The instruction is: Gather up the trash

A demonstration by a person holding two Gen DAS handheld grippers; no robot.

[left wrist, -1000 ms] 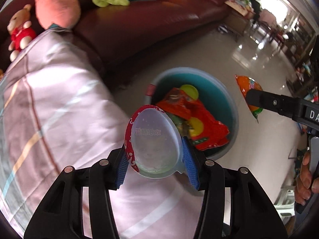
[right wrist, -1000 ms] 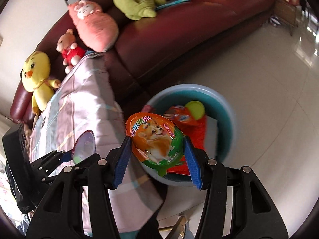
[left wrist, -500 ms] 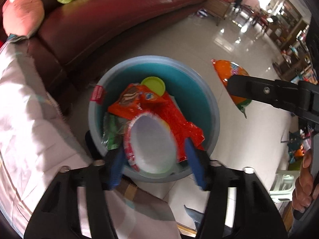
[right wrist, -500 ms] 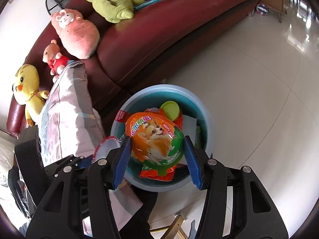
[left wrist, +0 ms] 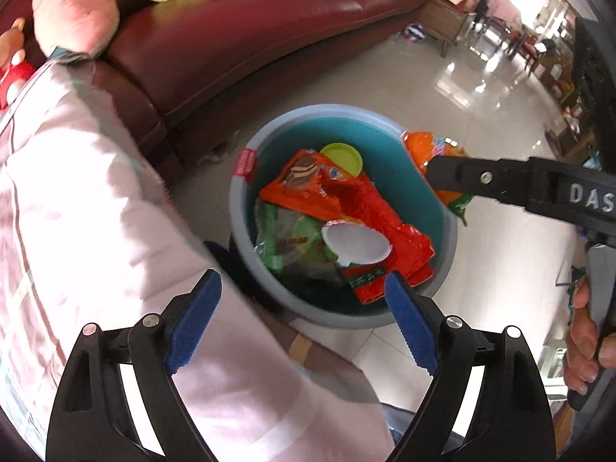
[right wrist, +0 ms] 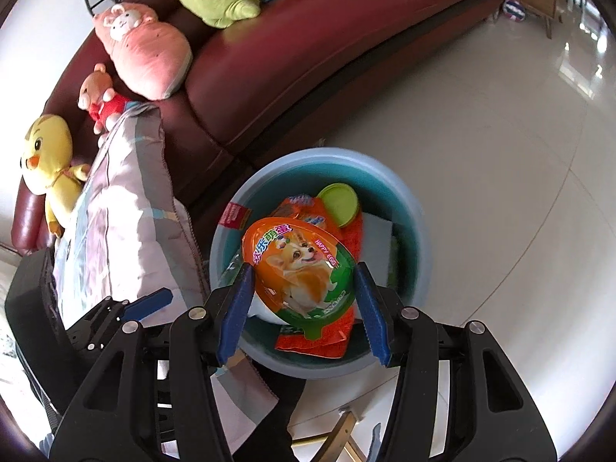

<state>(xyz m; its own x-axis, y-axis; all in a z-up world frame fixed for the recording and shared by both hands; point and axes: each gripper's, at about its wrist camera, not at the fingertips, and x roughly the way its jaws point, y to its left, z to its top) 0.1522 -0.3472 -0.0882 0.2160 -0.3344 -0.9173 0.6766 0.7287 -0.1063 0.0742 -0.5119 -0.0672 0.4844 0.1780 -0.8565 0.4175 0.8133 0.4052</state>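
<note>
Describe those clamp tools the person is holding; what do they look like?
Each gripper, left and right, is black plastic with cut-out arms, silver rivets and two blue ridged pads. White letters "DAS" mark the right one's side. No sleeve shows.

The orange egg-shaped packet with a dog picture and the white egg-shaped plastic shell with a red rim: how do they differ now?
The orange egg-shaped packet is gripped between the right tongs above the blue bin; the white egg-shaped plastic shell lies loose inside it. The packet shows its printed face, the shell its plain side. Both are egg-shaped.
</note>
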